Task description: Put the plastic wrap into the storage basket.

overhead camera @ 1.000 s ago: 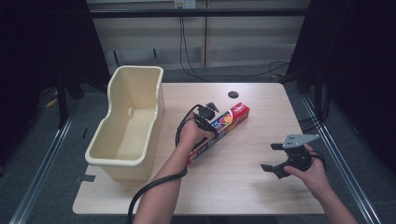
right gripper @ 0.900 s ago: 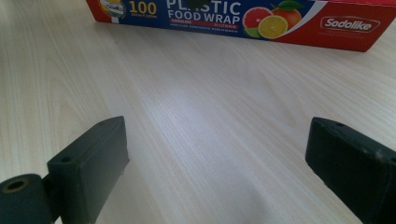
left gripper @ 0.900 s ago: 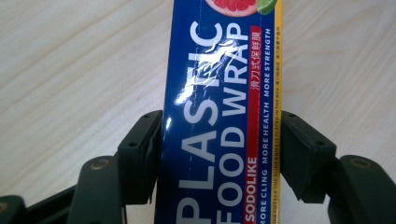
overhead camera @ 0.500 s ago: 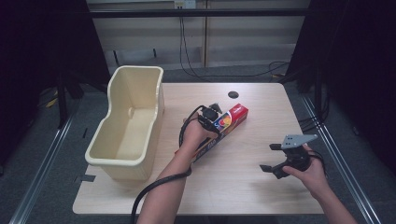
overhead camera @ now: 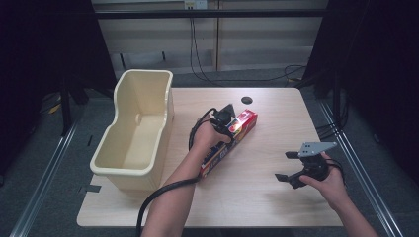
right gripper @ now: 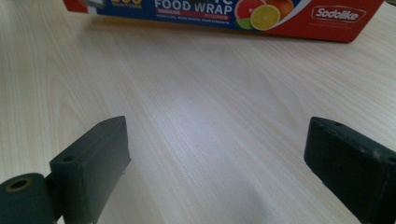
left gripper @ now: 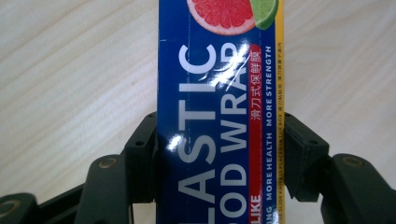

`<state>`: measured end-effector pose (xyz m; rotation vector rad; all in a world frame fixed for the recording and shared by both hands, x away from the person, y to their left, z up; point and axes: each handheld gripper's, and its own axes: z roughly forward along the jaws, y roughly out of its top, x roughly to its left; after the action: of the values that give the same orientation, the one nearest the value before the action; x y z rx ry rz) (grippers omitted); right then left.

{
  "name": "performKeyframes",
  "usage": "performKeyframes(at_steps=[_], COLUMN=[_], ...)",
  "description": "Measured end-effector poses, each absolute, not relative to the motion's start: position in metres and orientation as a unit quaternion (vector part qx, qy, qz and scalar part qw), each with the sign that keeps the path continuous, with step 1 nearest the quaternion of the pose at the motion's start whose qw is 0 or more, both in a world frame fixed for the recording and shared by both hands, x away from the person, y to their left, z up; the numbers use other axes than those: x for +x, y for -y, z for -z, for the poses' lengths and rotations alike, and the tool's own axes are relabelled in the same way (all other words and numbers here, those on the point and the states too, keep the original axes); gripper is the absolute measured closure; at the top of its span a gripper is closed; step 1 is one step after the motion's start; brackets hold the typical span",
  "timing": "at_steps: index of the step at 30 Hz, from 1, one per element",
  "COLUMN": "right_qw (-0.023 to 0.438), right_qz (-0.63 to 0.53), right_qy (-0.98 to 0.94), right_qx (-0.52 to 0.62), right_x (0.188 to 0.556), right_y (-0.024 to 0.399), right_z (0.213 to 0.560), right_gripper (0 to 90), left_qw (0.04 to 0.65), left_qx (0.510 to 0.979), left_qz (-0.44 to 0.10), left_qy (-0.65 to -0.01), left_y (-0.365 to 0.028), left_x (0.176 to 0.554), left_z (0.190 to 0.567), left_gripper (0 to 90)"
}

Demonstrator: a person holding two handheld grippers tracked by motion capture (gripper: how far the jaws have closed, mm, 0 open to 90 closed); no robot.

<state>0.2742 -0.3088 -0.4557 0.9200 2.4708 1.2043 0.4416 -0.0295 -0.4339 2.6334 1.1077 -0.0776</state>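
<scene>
Pale wooden table [overhead camera: 257,197] is carrying a cream tub [overhead camera: 136,133] just beside the plastic wrap box [overhead camera: 232,140], blue with red ends and fruit pictures. Left hand-held gripper [overhead camera: 225,116], jaws just closing, is clamping it; right hand-held gripper [overhead camera: 289,165] is hanging wide apart.

Your high view looks forward and down on the whole table [overhead camera: 267,197] from above your side. The left gripper view sits very near the plastic wrap box [left gripper: 219,116] and looks straight down along it. The right gripper view looks low across the bare wood toward the same box [right gripper: 224,11], which all three views share.
</scene>
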Motion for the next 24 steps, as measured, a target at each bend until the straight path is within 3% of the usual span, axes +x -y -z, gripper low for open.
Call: performKeyframes(at_steps=[8,24], right_qw=[0.12,0.123], right_qz=[-0.413,-0.414], right_qy=[-0.847,-0.846], right_qx=[0.313,0.313], right_x=[0.274,0.273], right_y=[0.308,0.306], right_z=[0.455,0.455], right_gripper=[6.4,4.8], left_qw=[0.136,0.132], left_qx=[0.899,0.89], left_qz=[0.054,0.057], left_qy=[-0.413,-0.433], left_y=[0.015,-0.006], left_x=[0.438,0.427], left_z=[0.398,0.341], left_gripper=[41.1,41.0])
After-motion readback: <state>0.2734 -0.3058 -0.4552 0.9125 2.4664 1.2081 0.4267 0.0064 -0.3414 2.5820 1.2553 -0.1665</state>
